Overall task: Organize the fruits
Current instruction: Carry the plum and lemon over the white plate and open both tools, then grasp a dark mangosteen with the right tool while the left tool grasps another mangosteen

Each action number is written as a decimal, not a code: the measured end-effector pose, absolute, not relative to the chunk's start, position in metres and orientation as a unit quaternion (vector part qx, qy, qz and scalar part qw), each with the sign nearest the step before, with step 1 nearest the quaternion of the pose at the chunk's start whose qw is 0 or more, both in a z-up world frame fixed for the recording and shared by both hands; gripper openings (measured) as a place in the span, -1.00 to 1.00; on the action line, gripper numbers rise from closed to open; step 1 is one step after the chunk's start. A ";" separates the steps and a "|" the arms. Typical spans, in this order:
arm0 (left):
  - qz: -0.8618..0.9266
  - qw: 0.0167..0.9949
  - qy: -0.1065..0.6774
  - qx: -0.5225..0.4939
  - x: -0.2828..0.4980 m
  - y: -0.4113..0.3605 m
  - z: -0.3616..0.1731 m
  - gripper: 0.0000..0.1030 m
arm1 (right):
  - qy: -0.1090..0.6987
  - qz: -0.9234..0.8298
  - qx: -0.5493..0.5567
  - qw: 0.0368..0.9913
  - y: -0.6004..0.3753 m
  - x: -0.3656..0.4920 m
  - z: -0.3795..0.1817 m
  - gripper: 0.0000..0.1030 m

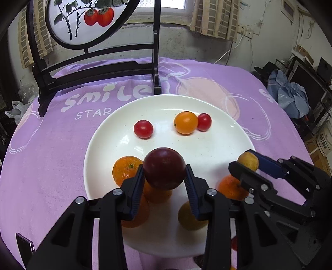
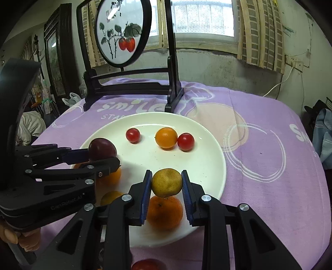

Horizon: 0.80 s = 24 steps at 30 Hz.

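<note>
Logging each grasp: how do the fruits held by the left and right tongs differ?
The left tongs hold a dark red plum; the right tongs hold a yellow-green citrus. The plum looks smooth and glossy, the citrus dull and dimpled. Both are round, clamped at their sides over the white plate.

Curtained window [image 2: 202,17] behind purple-clothed table [image 2: 259,145]

— On the table [image 2: 259,166], near its far edge: the screen stand [image 2: 132,87]. Just before it, the plate [image 2: 207,166].

— In the plate, toward its far rim?

— Left, one tomato [image 2: 132,135]; right, a kumquat [image 2: 166,138] touching a second tomato [image 2: 186,141].

— At the near rim?

— Right, an orange [image 2: 165,212]; left, more oranges [image 1: 126,170], partly hidden.
</note>
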<state>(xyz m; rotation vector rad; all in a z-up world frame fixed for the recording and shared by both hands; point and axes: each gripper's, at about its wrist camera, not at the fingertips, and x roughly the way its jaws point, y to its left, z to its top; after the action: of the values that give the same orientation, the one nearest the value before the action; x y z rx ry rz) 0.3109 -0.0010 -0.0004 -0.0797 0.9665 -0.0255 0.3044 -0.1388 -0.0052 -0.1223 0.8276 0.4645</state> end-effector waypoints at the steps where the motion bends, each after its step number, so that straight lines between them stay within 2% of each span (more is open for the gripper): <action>1: -0.011 0.885 0.464 -0.044 0.313 0.000 -0.001 -0.26 | 0.399 0.226 -0.058 0.887 -0.137 0.306 -0.006 -0.36; 2: -0.004 0.885 0.464 -0.049 0.314 0.002 -0.002 -0.20 | 0.399 0.222 -0.059 0.888 -0.136 0.308 -0.008 -0.35; 4: 0.014 0.888 0.456 -0.054 0.314 0.007 0.001 0.08 | 0.399 0.216 -0.057 0.889 -0.137 0.309 -0.008 -0.31; 5: 0.016 0.890 0.451 -0.060 0.313 0.009 0.004 0.31 | 0.400 0.216 -0.054 0.889 -0.138 0.309 -0.008 -0.29; 6: 0.015 0.894 0.442 -0.067 0.309 0.012 0.009 0.37 | 0.399 0.215 -0.051 0.890 -0.140 0.307 -0.007 -0.24; 11: 0.026 0.906 0.418 -0.068 0.291 0.015 0.029 0.45 | 0.388 0.202 -0.057 0.898 -0.149 0.291 0.003 -0.18; 15: 0.025 0.913 0.401 -0.063 0.262 0.012 0.044 0.61 | 0.386 0.206 -0.062 0.897 -0.156 0.270 0.012 -0.13; 18: 0.030 0.919 0.390 -0.044 0.237 0.007 0.050 0.66 | 0.382 0.215 -0.086 0.895 -0.157 0.243 0.014 -0.02; 24: 0.027 0.914 0.405 -0.028 0.191 0.006 0.039 0.70 | 0.399 0.234 -0.102 0.881 -0.161 0.192 0.005 -0.01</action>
<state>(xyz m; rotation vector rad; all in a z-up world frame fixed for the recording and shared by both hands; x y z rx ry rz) 0.1913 0.0064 0.0393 -0.0573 0.8337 0.0562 0.1921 -0.1615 0.0053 -0.2125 0.8322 0.4873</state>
